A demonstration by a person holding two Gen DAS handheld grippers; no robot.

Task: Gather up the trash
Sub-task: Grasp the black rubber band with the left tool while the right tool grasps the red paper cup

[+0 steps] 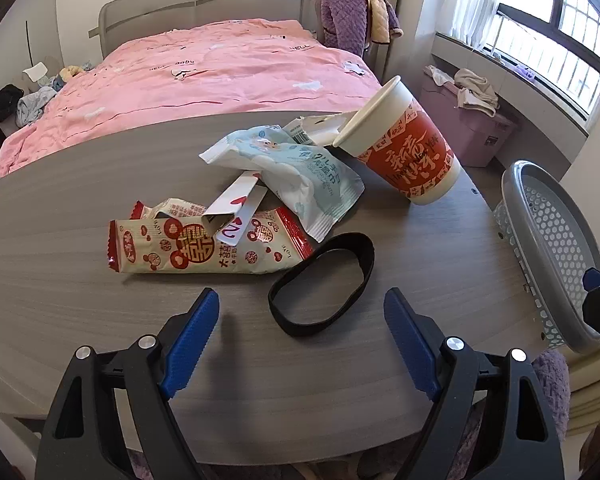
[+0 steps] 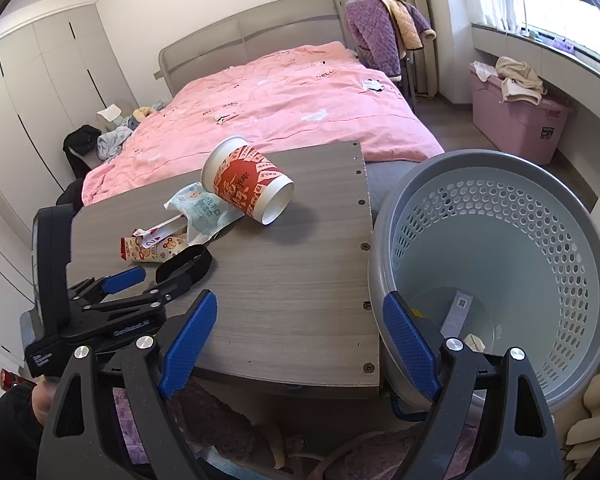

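Left wrist view: left gripper (image 1: 302, 312) hangs over the grey table (image 1: 80, 312), jaws spread wide, nothing between the pads. Just ahead of its fingertips, slightly toward the right finger, lies a black elastic band (image 1: 324, 280), flat on the table and untouched. Beyond the band, ahead and to the left, a red-and-cream snack wrapper (image 1: 204, 250); a folded white card with red hearts (image 1: 236, 208) rests across it. Further ahead, a pale blue wipes packet (image 1: 300, 172), crumpled, overlapping the wrapper's far end. Ahead and right of that, a red paper cup (image 1: 404, 148) lies tipped on its side, mouth facing left, with scraps of white paper just behind it. Far right, off the table's edge, a grey perforated basket (image 1: 556, 248). A pink bed (image 1: 220, 76) fills the room behind the table.

Right wrist view: right gripper (image 2: 300, 312), jaws also spread apart, gripping nothing. Its left finger sits over the table's near right corner, its right finger over the basket rim (image 2: 496, 156). Inside the basket, past the right finger, a few paper scraps (image 2: 460, 312) lie on the bottom. Ahead and left on the table: cup (image 2: 248, 184), then wipes packet (image 2: 204, 208), wrapper (image 2: 148, 252) and band (image 2: 192, 260), with the left gripper (image 2: 140, 280) just beside the band.
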